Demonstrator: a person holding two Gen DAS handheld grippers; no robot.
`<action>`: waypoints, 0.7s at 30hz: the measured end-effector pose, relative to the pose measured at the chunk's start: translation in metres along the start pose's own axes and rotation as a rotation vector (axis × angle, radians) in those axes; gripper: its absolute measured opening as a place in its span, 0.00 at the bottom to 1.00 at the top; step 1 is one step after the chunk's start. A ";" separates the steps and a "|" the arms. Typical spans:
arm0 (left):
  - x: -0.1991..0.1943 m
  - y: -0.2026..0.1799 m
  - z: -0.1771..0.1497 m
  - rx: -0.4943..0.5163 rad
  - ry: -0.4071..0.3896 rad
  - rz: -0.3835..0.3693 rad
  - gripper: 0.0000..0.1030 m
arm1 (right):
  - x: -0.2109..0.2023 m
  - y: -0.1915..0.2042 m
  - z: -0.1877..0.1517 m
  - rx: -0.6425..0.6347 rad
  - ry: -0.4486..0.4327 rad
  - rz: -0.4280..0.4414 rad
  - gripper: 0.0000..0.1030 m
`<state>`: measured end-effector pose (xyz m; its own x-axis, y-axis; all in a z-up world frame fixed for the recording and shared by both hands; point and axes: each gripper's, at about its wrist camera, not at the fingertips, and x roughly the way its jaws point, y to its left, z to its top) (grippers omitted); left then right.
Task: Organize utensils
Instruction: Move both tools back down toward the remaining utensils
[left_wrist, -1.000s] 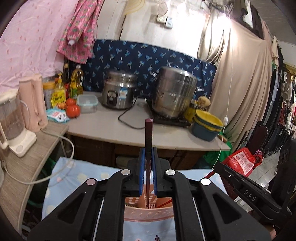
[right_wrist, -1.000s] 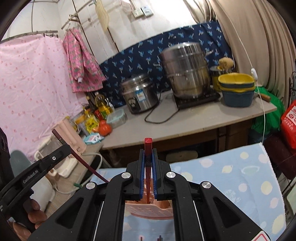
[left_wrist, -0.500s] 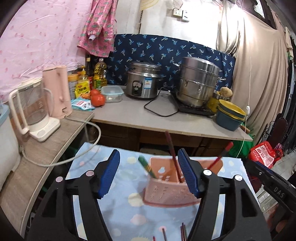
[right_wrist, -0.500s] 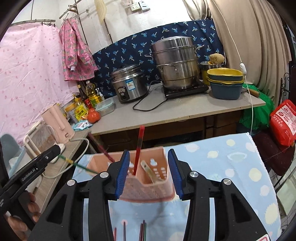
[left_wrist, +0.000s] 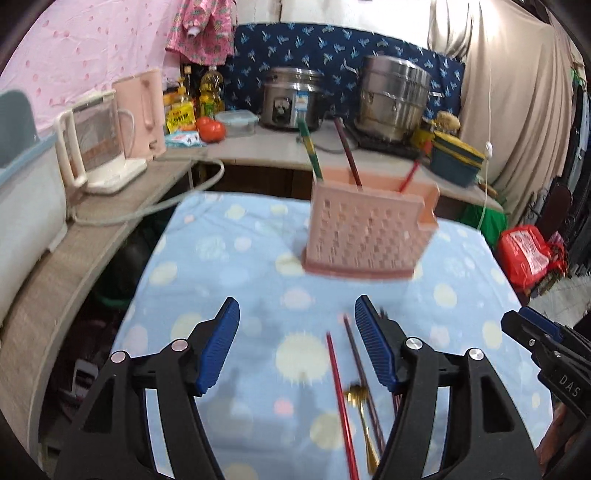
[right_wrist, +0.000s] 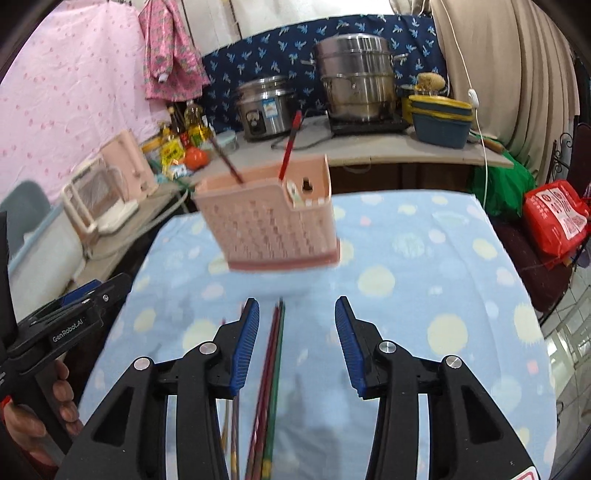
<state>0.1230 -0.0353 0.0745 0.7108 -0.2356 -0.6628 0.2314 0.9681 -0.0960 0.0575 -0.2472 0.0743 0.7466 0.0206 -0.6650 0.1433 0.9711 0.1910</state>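
The dotted blue cloth (left_wrist: 229, 258) spreads under me, the pink utensil basket (left_wrist: 364, 236) standing upright on it with chopsticks already slotted in. My left view alone shows a gold spoon (left_wrist: 364, 413) beside loose chopsticks (left_wrist: 341, 398); my right view alone shows my hand (right_wrist: 33, 417) on the other handle. A second ago each gripper pinched a chopstick over the basket. Now my left gripper (left_wrist: 295, 343) and right gripper (right_wrist: 295, 343) gape empty above the cloth.

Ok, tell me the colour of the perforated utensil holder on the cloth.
The utensil holder is pale pink, clearest in the left wrist view.
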 end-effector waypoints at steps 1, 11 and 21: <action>-0.001 -0.001 -0.012 0.002 0.020 0.002 0.60 | -0.001 0.002 -0.009 -0.012 0.012 -0.007 0.41; -0.005 -0.010 -0.106 0.009 0.181 -0.027 0.59 | -0.008 0.002 -0.099 -0.036 0.155 -0.024 0.41; -0.001 -0.028 -0.160 0.045 0.274 -0.061 0.55 | -0.012 -0.005 -0.136 -0.020 0.213 -0.036 0.41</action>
<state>0.0090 -0.0485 -0.0411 0.4902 -0.2555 -0.8334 0.3021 0.9466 -0.1125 -0.0401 -0.2202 -0.0168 0.5870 0.0336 -0.8089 0.1525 0.9767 0.1513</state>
